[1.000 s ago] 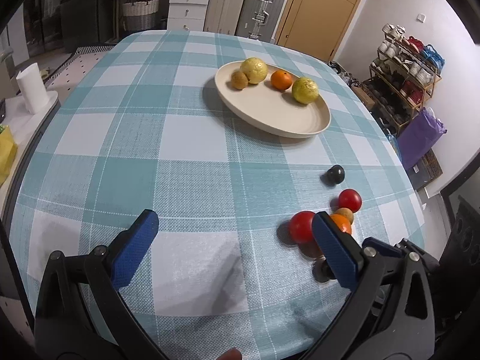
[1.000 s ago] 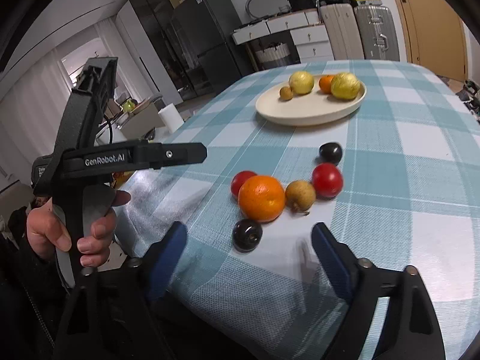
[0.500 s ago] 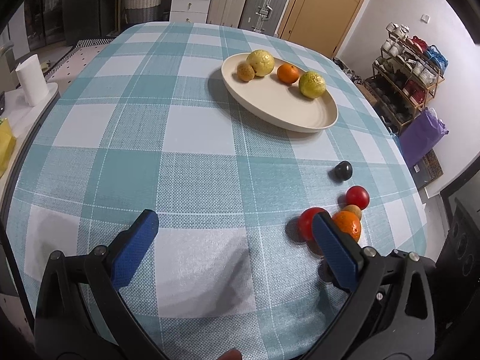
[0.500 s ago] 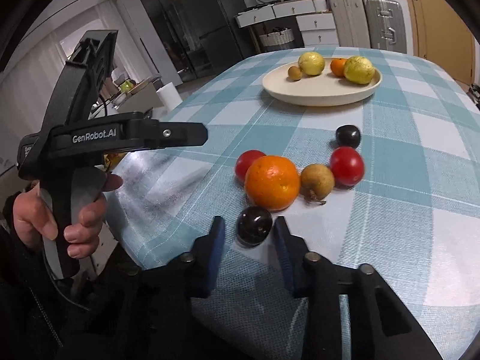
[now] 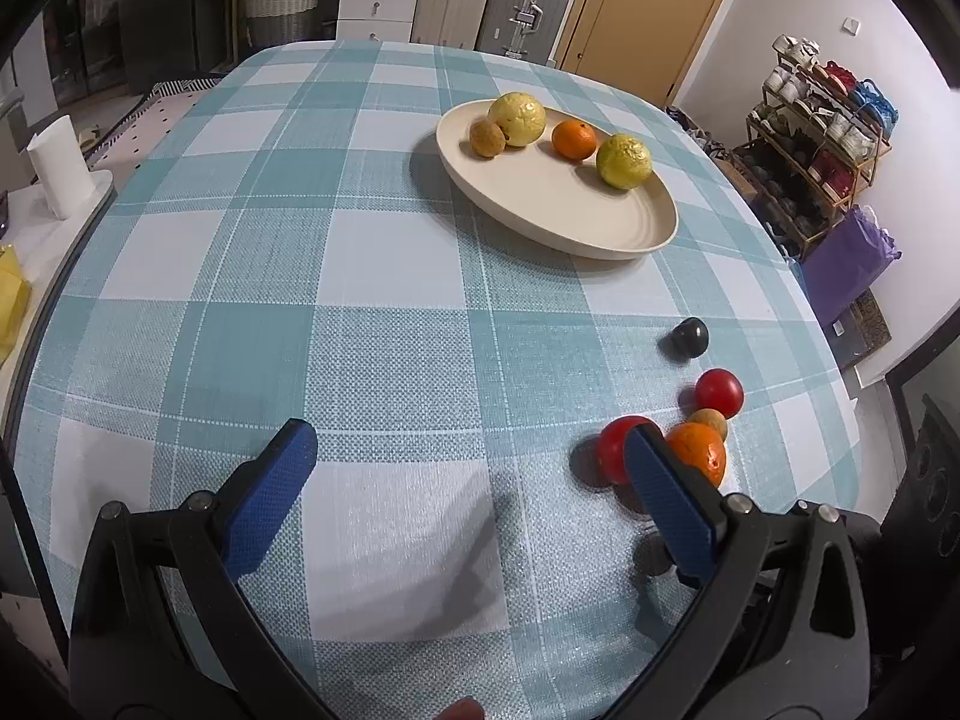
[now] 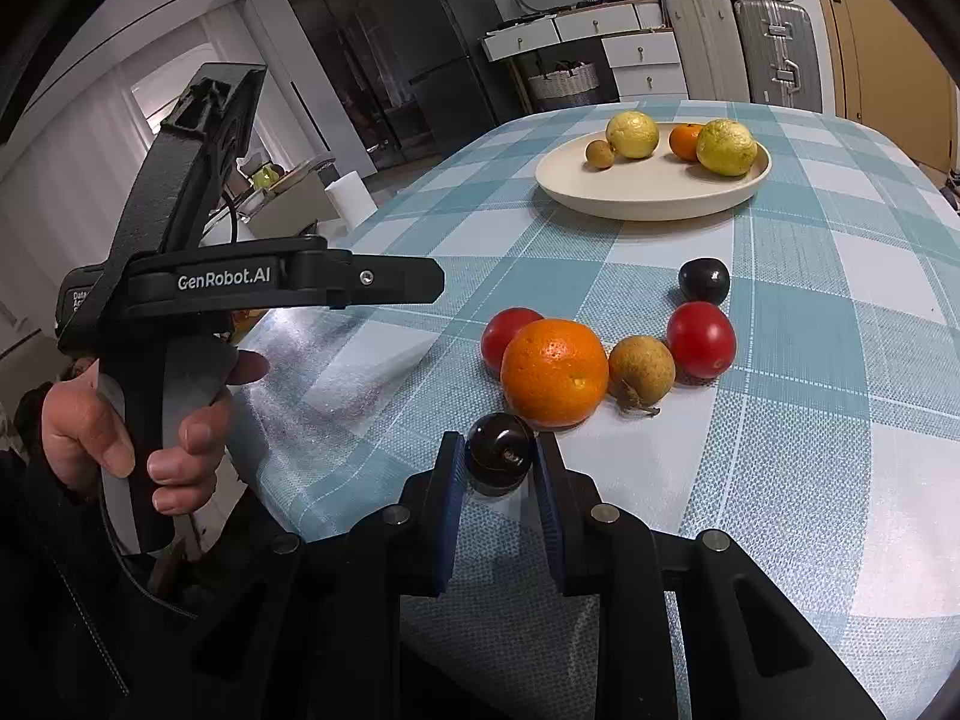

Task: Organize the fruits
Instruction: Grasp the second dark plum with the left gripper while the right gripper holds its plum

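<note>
Left wrist view: the left gripper [image 5: 465,468] hangs wide open over the checked tablecloth [image 5: 372,312], gripping nothing. Four fruits lie on the cream plate [image 5: 636,228]; five loose ones sit right of its right finger.

Right wrist view: six loose fruits, namely two tomatoes, one orange [image 6: 553,372], one longan, two dark plums. The right gripper [image 6: 499,468] is clamped on the nearer dark plum [image 6: 498,459], glossy and round, just before the orange.

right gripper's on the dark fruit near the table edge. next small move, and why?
Probably lift it straight up. The right gripper is shut on the dark fruit, which sits close against the orange; rising first should clear it before heading to the plate.
</note>
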`<state>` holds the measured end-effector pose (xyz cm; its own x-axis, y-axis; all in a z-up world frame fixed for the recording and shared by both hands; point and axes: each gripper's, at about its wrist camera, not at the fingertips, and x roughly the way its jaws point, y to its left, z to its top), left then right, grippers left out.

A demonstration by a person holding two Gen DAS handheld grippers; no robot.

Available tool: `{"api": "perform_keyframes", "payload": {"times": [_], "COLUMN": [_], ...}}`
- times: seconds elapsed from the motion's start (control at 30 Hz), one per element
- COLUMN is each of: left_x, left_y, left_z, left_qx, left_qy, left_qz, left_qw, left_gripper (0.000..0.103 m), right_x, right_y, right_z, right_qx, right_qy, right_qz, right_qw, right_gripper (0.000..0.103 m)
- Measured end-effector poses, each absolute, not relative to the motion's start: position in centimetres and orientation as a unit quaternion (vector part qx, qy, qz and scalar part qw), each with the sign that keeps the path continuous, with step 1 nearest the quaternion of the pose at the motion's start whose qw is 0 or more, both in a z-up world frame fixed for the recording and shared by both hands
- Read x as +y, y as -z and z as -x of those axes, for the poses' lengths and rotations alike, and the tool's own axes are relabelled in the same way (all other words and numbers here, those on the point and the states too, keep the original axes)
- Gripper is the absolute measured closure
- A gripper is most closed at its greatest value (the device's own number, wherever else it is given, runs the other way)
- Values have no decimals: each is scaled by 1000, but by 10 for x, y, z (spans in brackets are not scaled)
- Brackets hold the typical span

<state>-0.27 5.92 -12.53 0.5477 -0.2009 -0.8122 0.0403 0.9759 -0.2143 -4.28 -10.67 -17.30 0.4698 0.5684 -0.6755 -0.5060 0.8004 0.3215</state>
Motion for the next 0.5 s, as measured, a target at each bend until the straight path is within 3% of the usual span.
{"api": "perform_keyframes", "payload": {"times": [0.5], "left_x": [34], "left_y": [108], "left_z": [-10], "left_qx": [462], "left_qy": [100], "left_qz": [62], "left_qw": [879], "left_gripper": [1], "right_x": [-148], "right_y": [165], "right_z": [49], "right_qx": [385], "right_qy": [-276], "right_qz": [-68], "right_qw": [878], "right_gripper": [79]}}
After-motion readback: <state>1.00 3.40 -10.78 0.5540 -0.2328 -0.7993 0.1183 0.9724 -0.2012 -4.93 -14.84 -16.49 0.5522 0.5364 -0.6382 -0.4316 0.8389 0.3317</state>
